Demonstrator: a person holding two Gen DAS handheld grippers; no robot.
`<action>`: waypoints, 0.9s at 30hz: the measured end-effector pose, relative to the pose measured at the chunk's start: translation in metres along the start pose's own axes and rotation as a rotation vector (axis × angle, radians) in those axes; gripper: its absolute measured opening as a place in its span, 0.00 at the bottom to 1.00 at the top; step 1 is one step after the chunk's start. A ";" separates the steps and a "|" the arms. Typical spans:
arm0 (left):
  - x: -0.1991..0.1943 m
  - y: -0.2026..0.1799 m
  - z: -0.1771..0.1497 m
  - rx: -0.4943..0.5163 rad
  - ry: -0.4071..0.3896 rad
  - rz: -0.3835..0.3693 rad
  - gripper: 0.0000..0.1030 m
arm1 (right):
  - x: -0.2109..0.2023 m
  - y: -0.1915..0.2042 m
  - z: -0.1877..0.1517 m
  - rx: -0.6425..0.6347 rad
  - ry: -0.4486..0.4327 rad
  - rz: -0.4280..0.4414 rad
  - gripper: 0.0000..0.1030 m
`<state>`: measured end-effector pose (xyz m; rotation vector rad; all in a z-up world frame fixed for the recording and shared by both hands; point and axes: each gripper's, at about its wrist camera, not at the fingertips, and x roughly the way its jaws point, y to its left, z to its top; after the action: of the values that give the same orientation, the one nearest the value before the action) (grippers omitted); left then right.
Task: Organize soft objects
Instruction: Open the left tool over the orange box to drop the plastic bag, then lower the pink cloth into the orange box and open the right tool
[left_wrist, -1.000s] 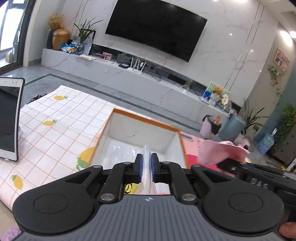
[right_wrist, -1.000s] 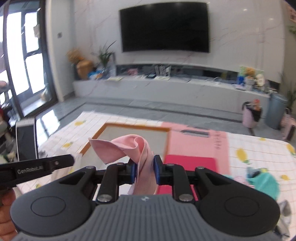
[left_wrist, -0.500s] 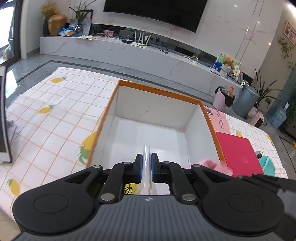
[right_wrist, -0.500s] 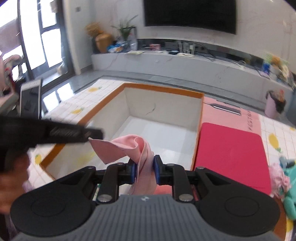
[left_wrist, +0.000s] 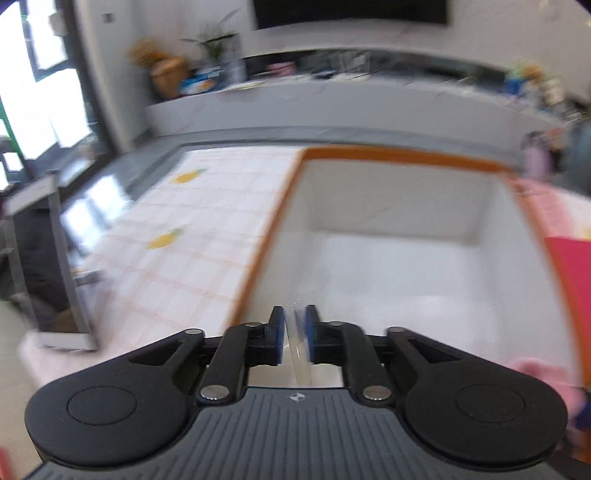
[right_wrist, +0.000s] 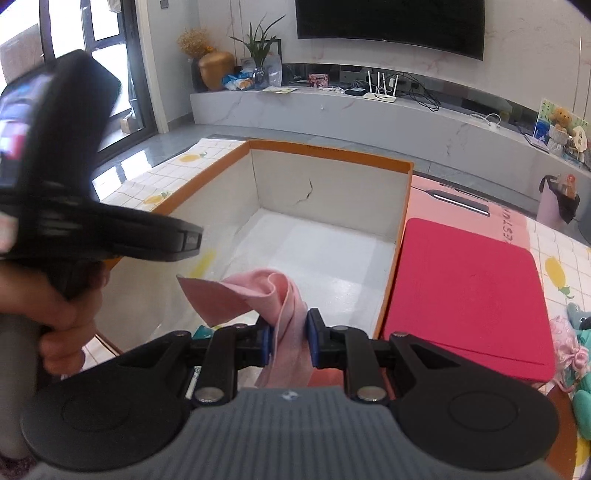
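Pink cloth (right_wrist: 275, 310) was pinched between the blue pads of the right tongs (right_wrist: 289, 341), bunched at the centre of the right wrist frame, one corner sticking out to the left and the rest hanging down below the pads. It hung over the near part of an open box (right_wrist: 328, 201) with an orange rim and white inner walls; a thin crack marked the far wall. To the right of the box, touching its side, lay a red mat (right_wrist: 469, 295) on a pink board (right_wrist: 461, 199). At the lower right edge sat a small pink pouch (right_wrist: 567, 343) just beside a teal soft toy (right_wrist: 583, 373). The lemon-print tablecloth (right_wrist: 184, 166) covered the tabletop at the left of the box.

In the blurred left wrist frame, the left tongs (left_wrist: 295, 334) were closed on a thin clear sheet (left_wrist: 299, 350) standing between the pads, over the box's near left edge. A blur of pink showed at the lower right of that frame.
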<state>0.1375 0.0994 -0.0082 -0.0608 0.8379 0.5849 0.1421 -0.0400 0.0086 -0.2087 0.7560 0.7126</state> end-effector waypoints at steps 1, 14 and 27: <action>0.000 0.001 0.000 -0.001 -0.001 0.008 0.28 | 0.000 0.001 0.000 -0.006 -0.002 -0.005 0.18; -0.057 0.017 -0.009 -0.042 -0.224 -0.209 0.98 | -0.004 0.003 -0.001 0.001 0.006 0.014 0.18; -0.024 0.060 -0.002 -0.183 0.015 -0.169 0.80 | 0.027 -0.004 0.033 0.136 0.139 0.078 0.19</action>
<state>0.0931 0.1380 0.0182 -0.3009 0.7837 0.5012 0.1764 -0.0156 0.0135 -0.1064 0.9461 0.7231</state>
